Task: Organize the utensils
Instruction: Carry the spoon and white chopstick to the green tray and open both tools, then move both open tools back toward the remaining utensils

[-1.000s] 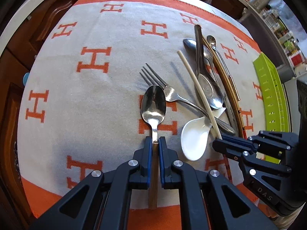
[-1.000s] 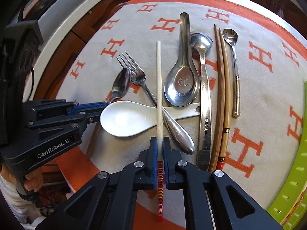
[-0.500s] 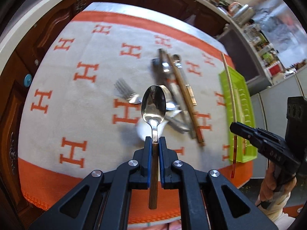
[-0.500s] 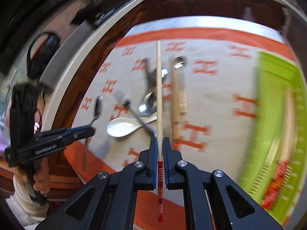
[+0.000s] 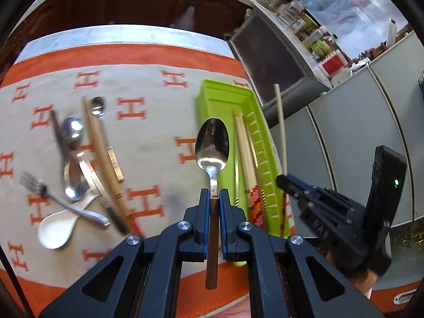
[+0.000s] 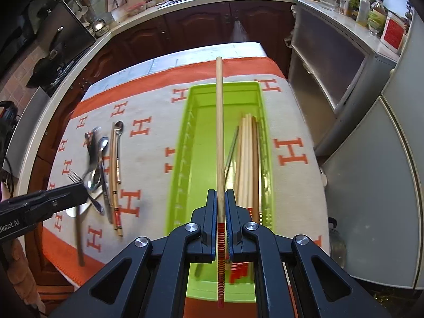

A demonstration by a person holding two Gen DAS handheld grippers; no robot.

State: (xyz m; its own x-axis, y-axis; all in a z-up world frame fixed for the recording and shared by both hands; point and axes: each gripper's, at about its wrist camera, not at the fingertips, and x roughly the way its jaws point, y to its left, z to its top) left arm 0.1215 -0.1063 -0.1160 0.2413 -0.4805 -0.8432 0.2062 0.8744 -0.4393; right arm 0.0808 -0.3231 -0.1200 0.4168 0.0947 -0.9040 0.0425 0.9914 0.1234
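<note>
My left gripper is shut on a steel spoon with a wooden handle, held in the air over the left edge of the green tray. My right gripper is shut on a pale chopstick with a red-striped end, held lengthwise above the green tray. Several chopsticks lie along the tray's right side. The other utensils lie in a pile on the cloth at the left: a fork, steel spoons, a white ceramic spoon and chopsticks.
The table is covered by a beige cloth with orange H marks and an orange border. Dark wooden cabinets stand behind it. Grey metal cabinets stand to the right. The right gripper also shows in the left wrist view.
Both grippers lifted their utensils off the pile and carried them right, over the green tray. The spoon and the chopstick stay clamped.
</note>
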